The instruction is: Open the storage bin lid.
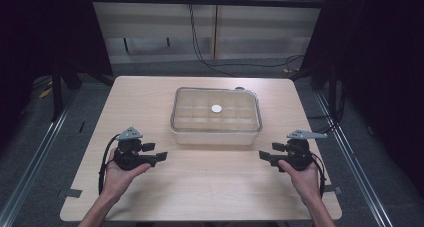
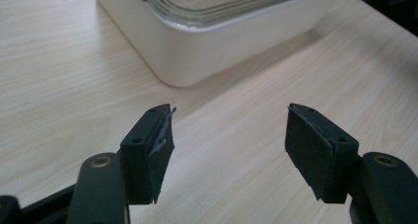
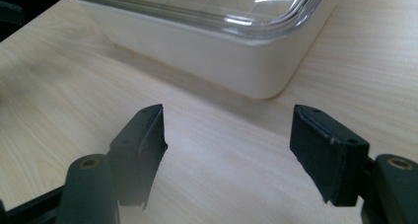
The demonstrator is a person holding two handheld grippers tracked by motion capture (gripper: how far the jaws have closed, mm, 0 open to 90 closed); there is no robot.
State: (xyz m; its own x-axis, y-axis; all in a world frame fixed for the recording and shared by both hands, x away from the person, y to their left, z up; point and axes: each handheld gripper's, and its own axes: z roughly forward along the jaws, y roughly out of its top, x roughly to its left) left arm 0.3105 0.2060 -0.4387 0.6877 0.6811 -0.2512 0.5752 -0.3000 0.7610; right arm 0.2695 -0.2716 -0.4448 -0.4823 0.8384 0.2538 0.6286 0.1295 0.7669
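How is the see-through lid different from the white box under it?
The lid is clear, so the grid inside shows; the box is solid cream-white. The lid has a round white knob on top; the box walls are plain. The lid is thin, the box deep. Both are rounded rectangles.

Lab: dark curtains [image 1: 40, 32], frame rails [image 1: 35, 152]

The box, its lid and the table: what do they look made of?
Box: likely plastic, cream and opaque with a smooth matte wall and rounded corners. Lid: clear, glossy plastic or glass; it catches highlights and shows a grid of compartments beneath. Table: pale wood-grain surface, probably laminate; the streaked grain looks flat and even.
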